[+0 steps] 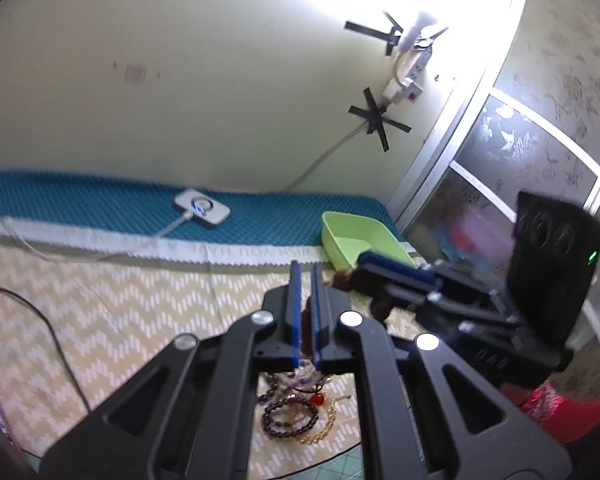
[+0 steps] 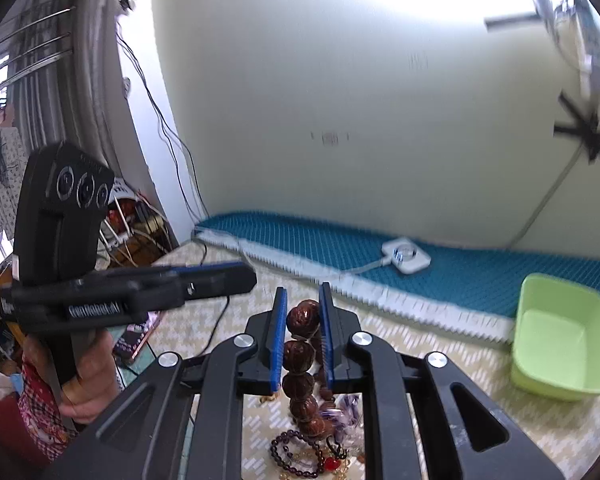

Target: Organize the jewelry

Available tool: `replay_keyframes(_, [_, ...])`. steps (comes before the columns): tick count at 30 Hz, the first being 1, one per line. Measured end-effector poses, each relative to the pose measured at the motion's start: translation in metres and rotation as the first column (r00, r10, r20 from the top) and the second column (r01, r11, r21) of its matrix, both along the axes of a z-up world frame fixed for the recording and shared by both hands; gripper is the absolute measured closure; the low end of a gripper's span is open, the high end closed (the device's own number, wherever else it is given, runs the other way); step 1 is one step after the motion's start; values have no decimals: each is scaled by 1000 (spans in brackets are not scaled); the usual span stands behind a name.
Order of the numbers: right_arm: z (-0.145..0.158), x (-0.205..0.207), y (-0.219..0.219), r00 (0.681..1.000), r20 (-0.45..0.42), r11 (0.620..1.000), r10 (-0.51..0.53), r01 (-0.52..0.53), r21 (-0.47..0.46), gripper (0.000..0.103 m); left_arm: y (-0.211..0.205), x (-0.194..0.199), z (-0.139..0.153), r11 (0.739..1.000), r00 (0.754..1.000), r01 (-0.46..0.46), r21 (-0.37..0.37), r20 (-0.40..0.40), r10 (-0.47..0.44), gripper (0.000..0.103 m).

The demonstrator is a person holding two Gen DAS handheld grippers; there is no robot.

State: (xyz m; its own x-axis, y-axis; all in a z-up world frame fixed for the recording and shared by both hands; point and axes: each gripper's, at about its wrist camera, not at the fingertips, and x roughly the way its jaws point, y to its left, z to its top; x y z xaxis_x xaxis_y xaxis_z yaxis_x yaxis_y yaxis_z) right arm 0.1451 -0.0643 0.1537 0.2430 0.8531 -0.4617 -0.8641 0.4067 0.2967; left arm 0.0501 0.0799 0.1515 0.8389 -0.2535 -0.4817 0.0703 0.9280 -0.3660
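Note:
My right gripper point(image 2: 302, 294) is shut on a strand of big brown carved beads point(image 2: 302, 354), which hangs between its blue pads down toward a jewelry pile point(image 2: 312, 452) on the zigzag mat. The pile holds a dark purple bead bracelet point(image 1: 290, 414), a gold chain, a red bead and pale purple beads. My left gripper point(image 1: 304, 268) is raised over the pile with its jaws shut. Something brown shows in the slit between its pads; I cannot tell if it is gripped or lies behind. In the left wrist view the right gripper point(image 1: 366, 260) hovers just to the right, brown beads under it.
A light green tub point(image 2: 560, 344) stands at the right on the mat's far edge, by a teal foam pad point(image 1: 100, 204) with a white charger point(image 1: 202, 210). A black cable point(image 1: 40, 320) crosses the mat at left. A hand point(image 2: 88, 376) holds the left gripper point(image 2: 252, 276).

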Motion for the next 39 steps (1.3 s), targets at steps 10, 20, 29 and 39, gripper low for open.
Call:
replay_keyframes(10, [37, -11, -27, 998, 63, 999, -5, 2, 44, 103, -30, 12, -14, 996, 1000, -2, 92, -25, 4, 48])
replay_keyframes(20, [70, -13, -51, 995, 93, 996, -26, 18, 83, 103, -48, 21, -17, 993, 994, 104, 49, -44, -101, 44])
replay_keyframes(29, [83, -9, -64, 991, 108, 994, -72, 62, 94, 103, -83, 28, -61, 966, 971, 220, 135, -128, -203, 44])
replay_keyframes(39, [62, 3, -76, 992, 60, 992, -109, 104, 74, 103, -68, 39, -62, 978, 972, 208, 12, -117, -205, 98])
